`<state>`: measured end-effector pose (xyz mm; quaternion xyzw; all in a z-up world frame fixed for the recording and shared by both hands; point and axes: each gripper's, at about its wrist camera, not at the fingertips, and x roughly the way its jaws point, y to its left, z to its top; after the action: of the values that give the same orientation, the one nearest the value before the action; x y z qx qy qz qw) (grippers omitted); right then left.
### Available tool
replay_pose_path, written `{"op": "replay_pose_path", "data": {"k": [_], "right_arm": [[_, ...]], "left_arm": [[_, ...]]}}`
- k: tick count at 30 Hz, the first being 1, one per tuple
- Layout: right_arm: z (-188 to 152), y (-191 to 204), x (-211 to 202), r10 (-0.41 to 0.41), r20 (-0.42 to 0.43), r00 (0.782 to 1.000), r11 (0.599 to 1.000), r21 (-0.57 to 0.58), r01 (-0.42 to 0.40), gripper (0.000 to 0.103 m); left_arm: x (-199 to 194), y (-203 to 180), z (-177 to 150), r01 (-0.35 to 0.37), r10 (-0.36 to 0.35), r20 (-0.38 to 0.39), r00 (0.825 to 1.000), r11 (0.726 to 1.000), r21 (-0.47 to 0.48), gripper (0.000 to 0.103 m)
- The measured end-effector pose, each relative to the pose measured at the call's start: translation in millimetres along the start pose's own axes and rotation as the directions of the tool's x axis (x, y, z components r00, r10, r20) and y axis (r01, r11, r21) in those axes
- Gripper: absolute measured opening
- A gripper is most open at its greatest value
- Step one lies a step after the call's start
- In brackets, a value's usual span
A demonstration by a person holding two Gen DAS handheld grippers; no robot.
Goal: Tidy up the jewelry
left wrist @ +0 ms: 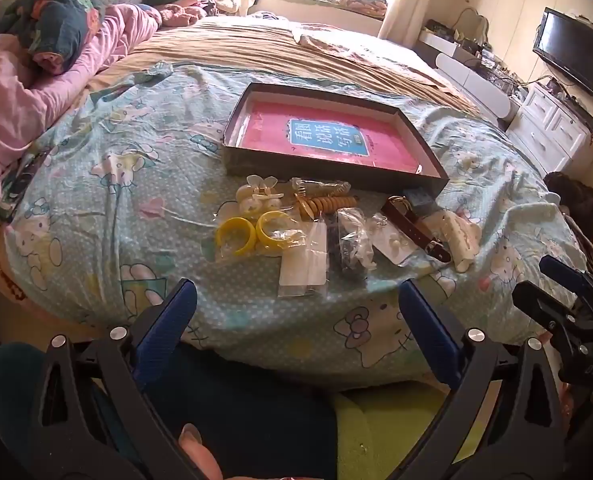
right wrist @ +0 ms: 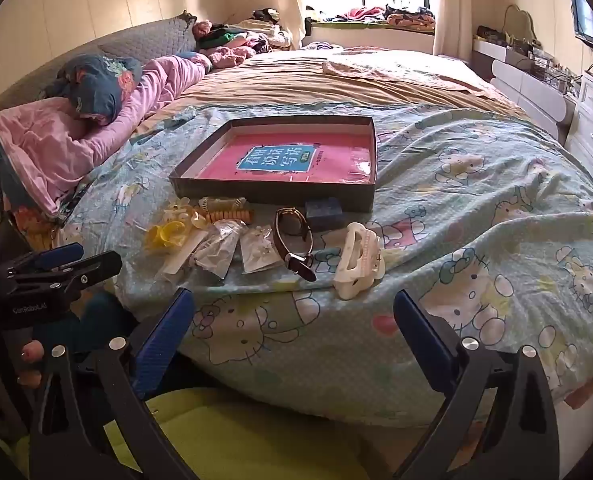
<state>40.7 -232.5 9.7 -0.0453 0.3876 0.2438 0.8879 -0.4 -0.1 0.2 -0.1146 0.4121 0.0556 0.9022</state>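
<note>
A shallow dark box (left wrist: 328, 168) (right wrist: 272, 192) with a pink book inside lies on the bed. In front of it lies a row of jewelry: two yellow bangles (left wrist: 252, 234) (right wrist: 166, 236), a tan coiled bracelet (left wrist: 330, 202) (right wrist: 232, 215), small clear bags (left wrist: 302, 260) (right wrist: 216, 254), a brown strap watch (left wrist: 414, 226) (right wrist: 292, 240), a small blue box (left wrist: 418, 200) (right wrist: 324, 210) and a cream hair claw (left wrist: 462, 242) (right wrist: 358, 266). My left gripper (left wrist: 296, 312) is open and empty at the bed's near edge. My right gripper (right wrist: 294, 320) is open and empty, just short of the claw.
The bed has a Hello Kitty cover (left wrist: 116, 168) (right wrist: 476, 208). Pink bedding and pillows (left wrist: 36, 92) (right wrist: 76, 136) lie at the left. A white dresser (left wrist: 552, 128) and a wall TV (left wrist: 576, 52) are at the right. A green cushion (right wrist: 236, 432) lies below the grippers.
</note>
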Motion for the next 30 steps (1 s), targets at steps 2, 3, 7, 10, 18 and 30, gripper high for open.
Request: {"op": "replay_pose_path", "data": {"k": [2,3,7,10,18,30], "right_arm": [[0.2,-0.2,-1.1,-0.004,0.008,1.000,1.000,-0.005,0.004,0.099],[0.3,0.0,-1.1,-0.004,0.007,1.000,1.000,-0.004,0.004,0.099],[0.9,2.6,-3.7,0.000,0.009,1.000,1.000,0.001,0.000,0.099],[-1.4,1.5,-2.4,0.009,0.014,1.000,1.000,0.004,-0.009,0.099],[-0.5,2.1,-3.8,0.013,0.008,1.000,1.000,0.005,-0.013,0.099],[-1.1,1.9,-4.5,0.014,0.010,1.000,1.000,0.005,-0.014,0.099]], "left_arm": [[0.2,-0.1,-0.4,0.001,-0.001,-0.003,1.000,1.000,0.000,0.095],[0.3,-0.2,-0.6,0.000,0.000,-0.004,1.000,1.000,0.000,0.095],[1.8,-0.5,-0.3,-0.001,0.001,-0.012,1.000,1.000,0.002,0.095],[-5.7,-3.1,3.2,0.003,-0.003,0.002,1.000,1.000,0.004,0.095],[-7.7,-0.6,2.5,0.004,-0.004,0.007,1.000,1.000,0.006,0.095],[-11.1,-5.3,3.7,0.002,-0.002,0.013,1.000,1.000,0.017,0.095]]}}
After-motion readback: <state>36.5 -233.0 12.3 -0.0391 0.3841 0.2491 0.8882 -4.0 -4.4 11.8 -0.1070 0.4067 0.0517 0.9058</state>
